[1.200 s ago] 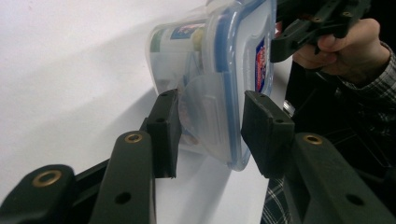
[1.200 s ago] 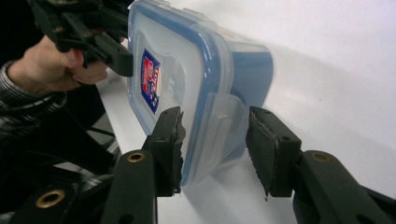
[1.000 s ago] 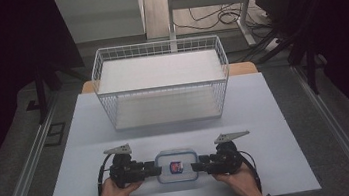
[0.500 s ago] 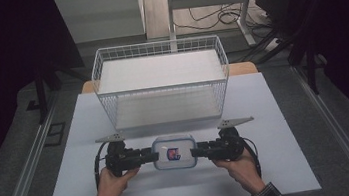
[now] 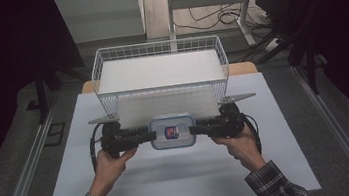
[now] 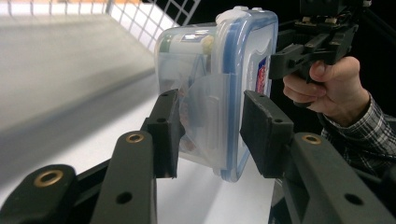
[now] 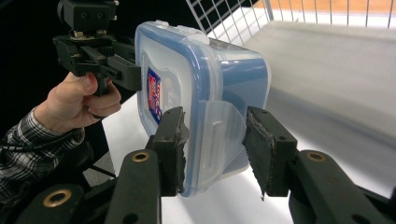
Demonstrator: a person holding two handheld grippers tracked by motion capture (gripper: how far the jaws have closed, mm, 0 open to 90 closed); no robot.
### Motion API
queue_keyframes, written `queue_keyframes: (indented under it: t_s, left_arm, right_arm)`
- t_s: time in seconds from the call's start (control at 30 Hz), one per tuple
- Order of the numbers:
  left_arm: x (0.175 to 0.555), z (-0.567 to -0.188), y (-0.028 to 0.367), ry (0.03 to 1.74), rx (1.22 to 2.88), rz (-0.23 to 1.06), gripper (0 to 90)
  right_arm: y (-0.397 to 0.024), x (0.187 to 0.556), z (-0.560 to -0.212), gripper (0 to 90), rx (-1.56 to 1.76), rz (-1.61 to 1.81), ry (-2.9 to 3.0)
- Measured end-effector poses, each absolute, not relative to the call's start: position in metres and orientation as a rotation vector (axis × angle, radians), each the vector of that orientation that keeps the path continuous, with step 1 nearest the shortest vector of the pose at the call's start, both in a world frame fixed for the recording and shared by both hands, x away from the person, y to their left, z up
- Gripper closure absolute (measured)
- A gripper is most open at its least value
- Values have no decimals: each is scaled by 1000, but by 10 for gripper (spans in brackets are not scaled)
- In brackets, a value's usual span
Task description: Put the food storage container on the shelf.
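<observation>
A clear food container (image 5: 172, 132) with a blue-rimmed lid and a red-and-blue label hangs above the white table, just in front of the wire basket (image 5: 101, 71). My left gripper (image 5: 150, 135) is shut on its left end and my right gripper (image 5: 195, 128) on its right end. In the left gripper view the pads (image 6: 163, 130) clamp the container (image 6: 233, 56) across base and lid at a clip flap. The right gripper view has its pads (image 7: 170, 140) on the opposite flap of the container (image 7: 224, 65). Food inside is dimly visible through the wall.
The white wire basket has a white sheet on its floor and stands at the table's far side. The white table top (image 5: 173, 184) extends in front of the hands. Metal rails (image 5: 25, 166) run along both sides, and cables lie on the floor beyond.
Both hands have risen and moved toward the basket with the container held between the grippers. It was low on the table near the front; now it hangs by the basket's front wall.
</observation>
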State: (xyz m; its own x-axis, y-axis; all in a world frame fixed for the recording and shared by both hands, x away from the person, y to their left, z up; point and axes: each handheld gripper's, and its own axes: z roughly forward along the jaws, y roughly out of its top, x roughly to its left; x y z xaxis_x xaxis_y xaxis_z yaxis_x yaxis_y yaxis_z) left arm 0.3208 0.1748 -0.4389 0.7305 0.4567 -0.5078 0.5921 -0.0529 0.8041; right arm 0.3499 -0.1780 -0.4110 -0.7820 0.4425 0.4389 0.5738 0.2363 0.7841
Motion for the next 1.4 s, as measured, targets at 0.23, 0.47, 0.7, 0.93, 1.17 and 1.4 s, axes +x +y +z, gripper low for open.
queue_keyframes:
  t_s: [0.23,0.47,0.7,0.93,1.17,1.4]
  left_arm:
    - [332,-421,181,837,1681,-121,585]
    - [344,-404,187,838,1671,-111,586]
    - [358,-382,189,840,1660,-90,585]
    - [379,-358,191,850,1641,-75,583]
    - [395,-347,191,861,1631,-81,583]
    - [420,-339,191,859,1624,-79,583]
  right_arm:
    - [-172,363,-391,583,-964,-1611,-2384]
    - [-165,376,-374,583,-949,-1627,-2392]
    - [-161,392,-352,581,-952,-1671,-2381]
    - [-159,411,-331,581,-956,-1696,-2373]
    - [-159,429,-318,579,-977,-1704,-2364]
    - [-159,450,-310,575,-1010,-1718,-2345]
